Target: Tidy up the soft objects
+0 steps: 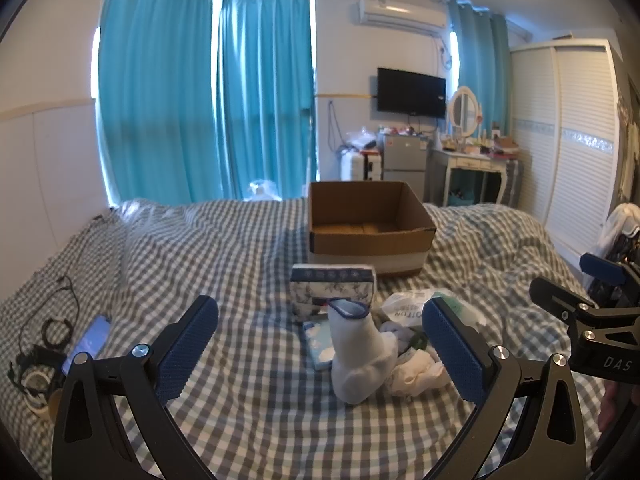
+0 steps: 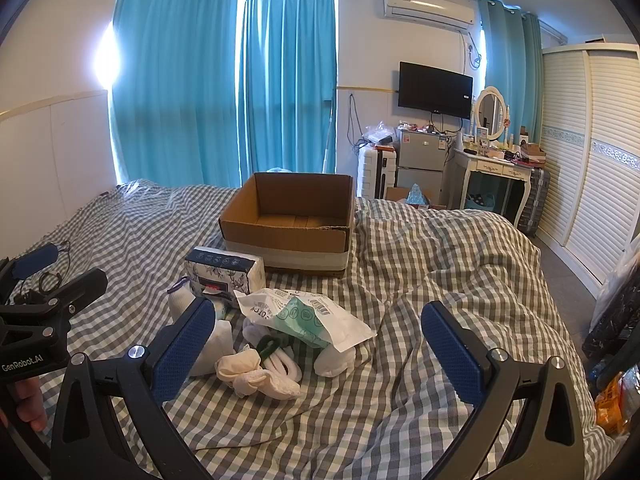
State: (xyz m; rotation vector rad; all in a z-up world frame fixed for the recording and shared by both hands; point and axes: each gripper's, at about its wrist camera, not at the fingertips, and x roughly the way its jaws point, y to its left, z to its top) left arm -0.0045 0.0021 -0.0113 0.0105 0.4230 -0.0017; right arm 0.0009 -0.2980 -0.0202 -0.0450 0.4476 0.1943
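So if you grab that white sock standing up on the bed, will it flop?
Probably: the white sock is soft cloth, so it likely sags when lifted. It looks light, and a push would probably tip it, since it stands upright on the rumpled checked bedcover.

checked bed (image 2: 420, 264) bears cardboard box (image 2: 288, 220); tissue pack (image 2: 224, 270); socks (image 2: 256, 368); phone (image 1: 86, 344)

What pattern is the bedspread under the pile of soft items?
A grey-and-white gingham check on the bedspread, clearest in the right wrist view.
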